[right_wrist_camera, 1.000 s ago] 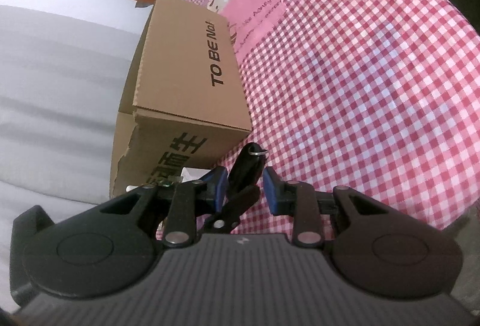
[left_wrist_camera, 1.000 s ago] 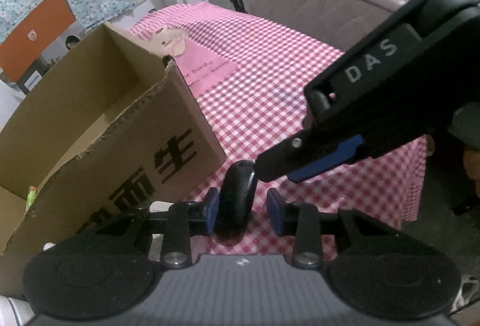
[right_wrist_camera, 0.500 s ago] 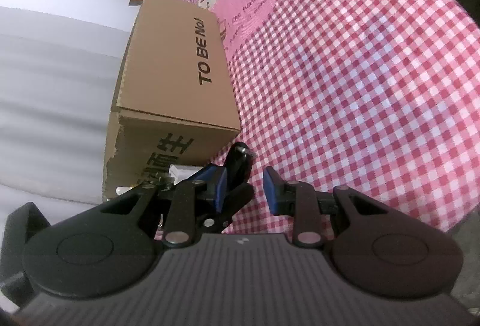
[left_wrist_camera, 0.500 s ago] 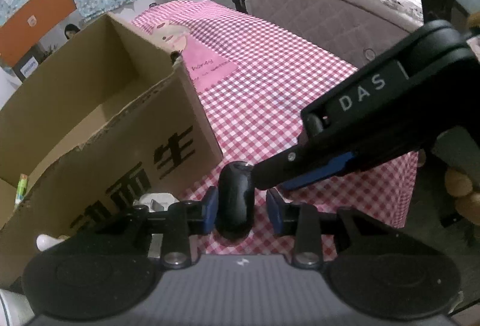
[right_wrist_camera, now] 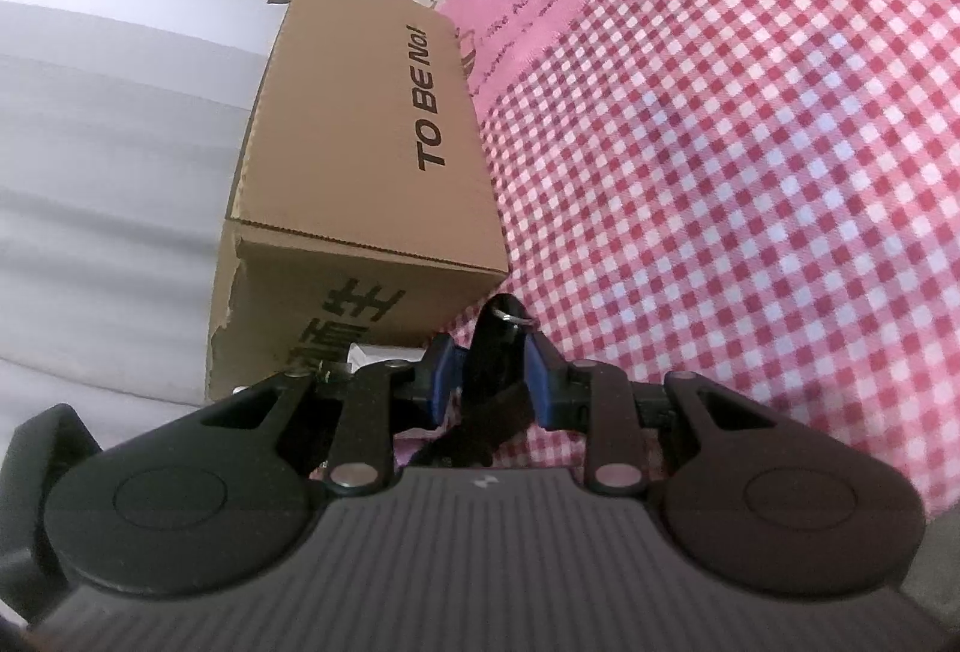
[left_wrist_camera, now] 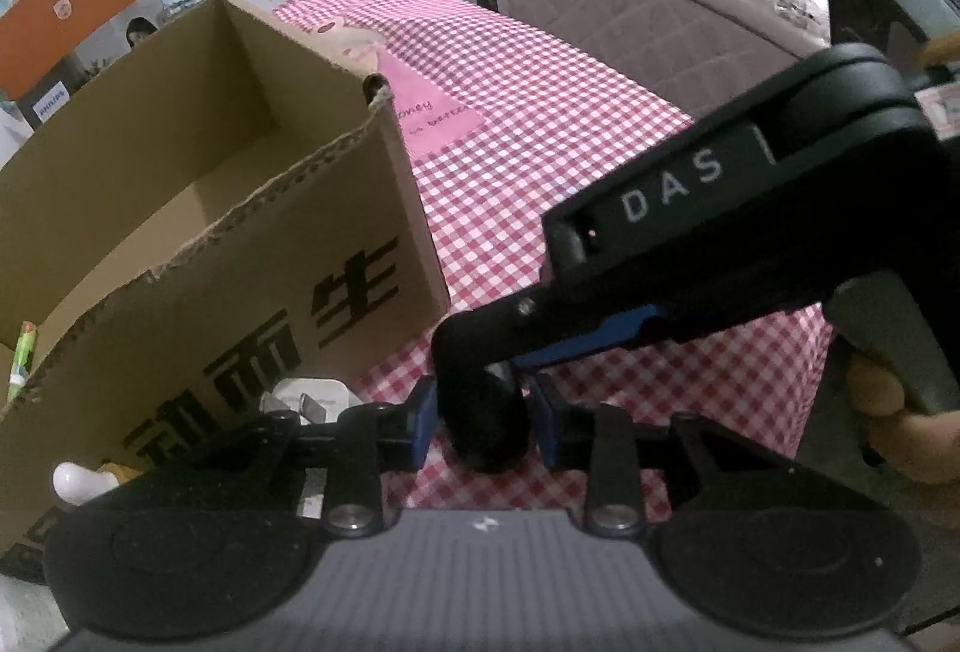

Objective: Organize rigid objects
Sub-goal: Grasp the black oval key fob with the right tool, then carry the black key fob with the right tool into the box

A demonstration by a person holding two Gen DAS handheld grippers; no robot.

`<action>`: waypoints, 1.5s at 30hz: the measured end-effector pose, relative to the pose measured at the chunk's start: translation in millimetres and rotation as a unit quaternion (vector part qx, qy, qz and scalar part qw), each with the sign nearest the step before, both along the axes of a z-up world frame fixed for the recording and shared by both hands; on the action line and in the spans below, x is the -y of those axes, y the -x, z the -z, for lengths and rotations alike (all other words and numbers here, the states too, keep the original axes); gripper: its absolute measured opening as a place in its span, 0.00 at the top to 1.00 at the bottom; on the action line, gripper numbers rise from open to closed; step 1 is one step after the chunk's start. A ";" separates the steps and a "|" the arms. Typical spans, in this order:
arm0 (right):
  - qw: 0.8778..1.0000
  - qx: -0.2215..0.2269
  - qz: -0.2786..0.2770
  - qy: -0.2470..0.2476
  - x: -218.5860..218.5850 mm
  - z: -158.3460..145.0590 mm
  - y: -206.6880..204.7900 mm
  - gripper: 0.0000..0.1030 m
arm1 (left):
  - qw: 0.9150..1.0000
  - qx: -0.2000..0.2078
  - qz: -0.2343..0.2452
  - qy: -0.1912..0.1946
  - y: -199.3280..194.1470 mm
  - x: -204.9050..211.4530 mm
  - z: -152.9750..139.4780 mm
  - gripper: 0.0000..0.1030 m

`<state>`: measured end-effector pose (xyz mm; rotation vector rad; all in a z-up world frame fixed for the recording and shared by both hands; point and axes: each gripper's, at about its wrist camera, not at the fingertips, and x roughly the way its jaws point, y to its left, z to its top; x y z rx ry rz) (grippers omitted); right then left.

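Fob, small, black and rounded, sits at 6 o'clock in the left wrist view, just off the near corner of the box and over the checked cloth.

Going left to right in that view:
- A green pen-like thing leans inside the box at 9 o'clock.
- A white plug lies at the foot of the box wall, around 7 o'clock.
- The left gripper has its tongs narrow, blue pads up against both sides of the fob.
- The right gripper reaches in from 3 o'clock, and its tips land on the top of the same fob.
- A hand wraps that gripper's handle at 4 o'clock.

The right wrist view has the box at 10 o'clock with the cloth filling everything from 12 to 4. The fob stands at dead centre between that gripper's narrow tongs, a little metal ring at its top. So both sets of tongs look closed on the one fob, held near the box corner, not inside the box.
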<state>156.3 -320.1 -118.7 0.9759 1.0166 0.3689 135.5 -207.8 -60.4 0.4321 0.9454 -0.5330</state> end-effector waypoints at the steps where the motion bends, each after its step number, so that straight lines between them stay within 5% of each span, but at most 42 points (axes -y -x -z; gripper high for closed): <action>1: 1.000 0.000 0.001 -0.002 -1.1 0.7 -1.6 0.75 | 1.000 -0.001 -0.001 0.002 0.0 -1.0 -0.1 0.66; 10: 0.998 0.010 0.005 -0.064 4.2 12.1 -1.3 0.74 | 0.999 -0.020 -0.011 0.023 -2.7 -5.1 0.9 0.67; 25: 1.000 0.025 -0.002 0.001 -12.3 7.8 -1.4 0.83 | 0.999 -0.010 -0.013 0.039 2.8 -8.6 -4.9 0.69; 45: 0.989 0.124 0.004 0.074 -36.5 -82.6 53.4 0.83 | 0.993 0.067 -0.001 0.092 46.3 -32.7 -65.0 0.72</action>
